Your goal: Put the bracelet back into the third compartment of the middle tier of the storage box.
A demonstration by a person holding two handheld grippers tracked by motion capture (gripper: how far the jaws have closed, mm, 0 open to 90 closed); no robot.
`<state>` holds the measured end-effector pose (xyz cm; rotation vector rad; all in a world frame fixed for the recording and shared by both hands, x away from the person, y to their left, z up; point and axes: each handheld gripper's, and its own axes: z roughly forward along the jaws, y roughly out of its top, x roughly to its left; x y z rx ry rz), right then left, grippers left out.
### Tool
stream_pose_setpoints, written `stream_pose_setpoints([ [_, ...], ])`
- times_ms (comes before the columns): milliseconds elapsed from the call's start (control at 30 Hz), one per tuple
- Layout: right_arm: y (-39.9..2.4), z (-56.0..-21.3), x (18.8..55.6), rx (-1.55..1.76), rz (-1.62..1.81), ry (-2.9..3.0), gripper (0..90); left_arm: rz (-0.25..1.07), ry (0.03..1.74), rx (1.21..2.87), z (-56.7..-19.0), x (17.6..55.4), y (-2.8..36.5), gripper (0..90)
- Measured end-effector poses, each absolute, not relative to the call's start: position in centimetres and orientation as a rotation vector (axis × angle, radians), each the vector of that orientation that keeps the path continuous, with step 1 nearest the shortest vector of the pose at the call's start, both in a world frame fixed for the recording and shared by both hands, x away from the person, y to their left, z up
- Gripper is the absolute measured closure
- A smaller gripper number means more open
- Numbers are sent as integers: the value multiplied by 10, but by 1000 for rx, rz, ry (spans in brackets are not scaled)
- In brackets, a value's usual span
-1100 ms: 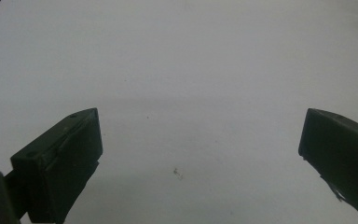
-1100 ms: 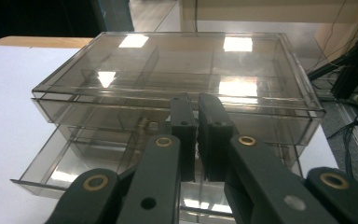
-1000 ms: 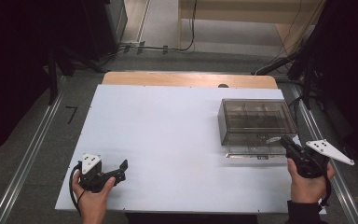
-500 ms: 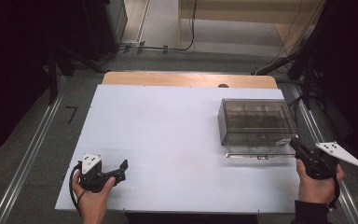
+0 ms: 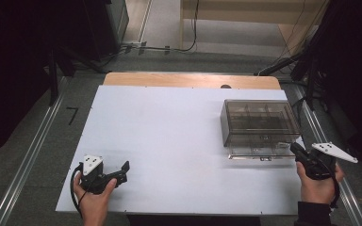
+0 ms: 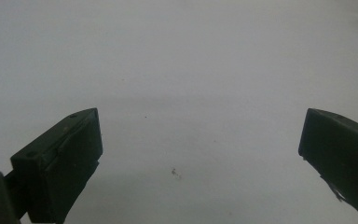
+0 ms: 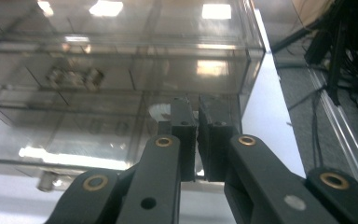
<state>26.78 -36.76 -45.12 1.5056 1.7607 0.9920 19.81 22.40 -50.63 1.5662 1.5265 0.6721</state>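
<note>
Hovering at the clear plastic box (image 5: pixel 259 123), near-right corner — right gripper (image 7: pixel 197 135), jaws pressed together, empty. Left gripper (image 5: pixel 122 170) well left of box, jaws wide apart. Likely drawer pull: spread jaws first, square to front edge — avoid shoving it

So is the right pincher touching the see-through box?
Cannot tell. In the right gripper view the right gripper, jaws shut, overlaps the clear plastic box; in the high view its tip sits by the box's near corner, with no plain gap or contact.

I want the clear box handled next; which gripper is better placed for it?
Probably the right gripper: it sits at the clear box's near right corner, jaws shut and pointing at it. The left gripper rests open across the white table.
</note>
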Motion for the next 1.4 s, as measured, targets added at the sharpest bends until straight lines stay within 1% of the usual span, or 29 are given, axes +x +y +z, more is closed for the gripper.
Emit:
stream_pose_setpoints([
  [433, -371, -458, 273, 1557, 915, 1798, 830, 670, 1530, 1567, -507, 198, 224, 0],
  [600, -372, -458, 273, 1565, 923, 1799, 784, 669, 1528, 1568, -507, 198, 224, 0],
  [900, -371, -458, 274, 1556, 944, 1792, 761, 666, 1529, 1569, -507, 198, 224, 0],
  [1000, -372, -457, 274, 1555, 954, 1784, 739, 668, 1529, 1571, -507, 198, 224, 0],
  [1067, -371, -457, 274, 1549, 966, 1783, 716, 668, 1531, 1570, -507, 198, 224, 0],
  [1133, -371, -457, 273, 1531, 993, 1781, 665, 668, 1531, 1571, -507, 198, 224, 1],
  [1267, -370, -457, 273, 1511, 1037, 1777, 609, 669, 1531, 1571, -507, 197, 224, 0],
  [1400, -368, -457, 273, 1502, 1060, 1772, 491, 667, 1533, 1568, -507, 197, 225, 1],
])
